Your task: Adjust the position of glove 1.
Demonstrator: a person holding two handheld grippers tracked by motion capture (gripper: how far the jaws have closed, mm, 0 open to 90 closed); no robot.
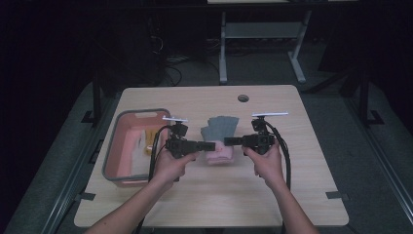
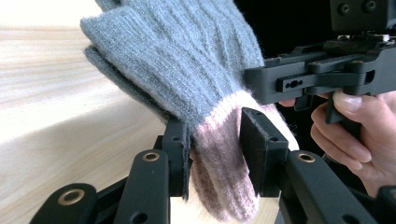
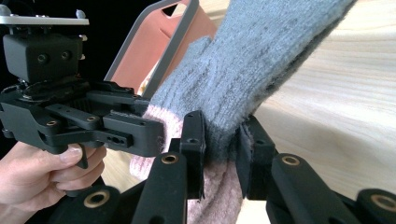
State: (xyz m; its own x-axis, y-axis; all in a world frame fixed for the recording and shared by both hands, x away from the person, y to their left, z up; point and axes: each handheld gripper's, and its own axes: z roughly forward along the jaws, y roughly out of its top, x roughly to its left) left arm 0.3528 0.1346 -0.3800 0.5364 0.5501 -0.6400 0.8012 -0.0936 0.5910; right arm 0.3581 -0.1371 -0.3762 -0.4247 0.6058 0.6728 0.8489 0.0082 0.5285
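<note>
two hands come in from the six o'clock edge of the pale wooden table (image 1: 272,195), each with one black two-jaw gripper, so two grippers in all. the left gripper (image 2: 215,154) is clamped on the pale pink ribbed cuff of one grey knitted wool glove (image 2: 187,70); the right gripper (image 3: 220,147) pinches the same glove where grey meets pink. the glove hangs between the two near the table's middle, cuff toward six o'clock and grey fingers fanned toward twelve, fuzzy at the edges. whether it is a single glove or a pair laid together i cannot tell. at nine o'clock sits one salmon-pink plastic tub with a grey rim (image 1: 113,146), something yellowish in it. toward twelve, one round dark hole in the tabletop (image 1: 243,98). i can read no writing anywhere.
</note>
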